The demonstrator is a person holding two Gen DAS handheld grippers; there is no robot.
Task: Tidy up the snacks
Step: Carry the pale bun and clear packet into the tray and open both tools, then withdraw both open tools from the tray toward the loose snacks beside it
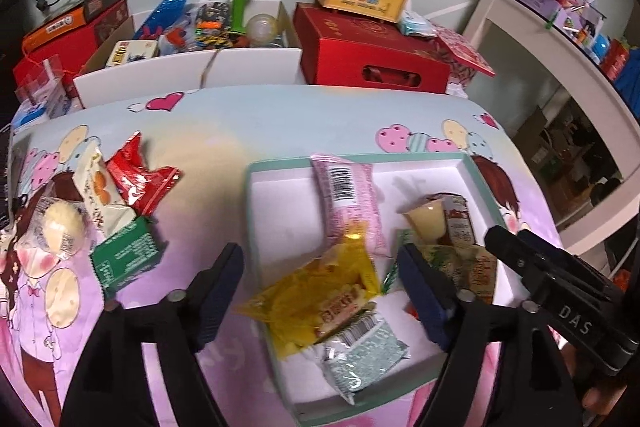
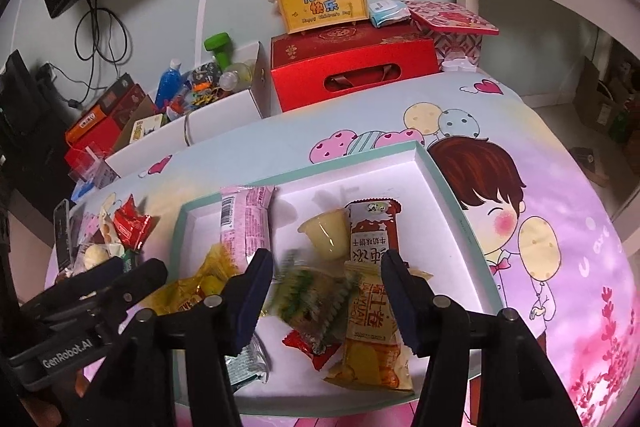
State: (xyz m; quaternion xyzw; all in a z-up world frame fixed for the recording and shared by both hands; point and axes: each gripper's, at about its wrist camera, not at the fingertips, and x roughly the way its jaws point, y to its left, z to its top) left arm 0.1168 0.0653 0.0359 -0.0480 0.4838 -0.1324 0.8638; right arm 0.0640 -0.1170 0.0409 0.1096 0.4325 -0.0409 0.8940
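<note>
Grippers hang over the tray (image 2: 436,183), both with jaws spread wide and holding nothing: the left gripper (image 1: 320,291) above a yellow packet (image 1: 320,291), the right gripper (image 2: 326,297) above a blurred green packet (image 2: 316,291). A pink packet (image 1: 348,203) and jelly cup (image 2: 326,233) lie in the tray. More snacks (image 1: 116,195) sit piled on the cloth left of it.

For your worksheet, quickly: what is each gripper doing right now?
Left gripper: open, holding nothing, above the crinkled yellow plastic snack bag.
Right gripper: open, holding nothing, above a blurred green-patterned snack packet.
</note>
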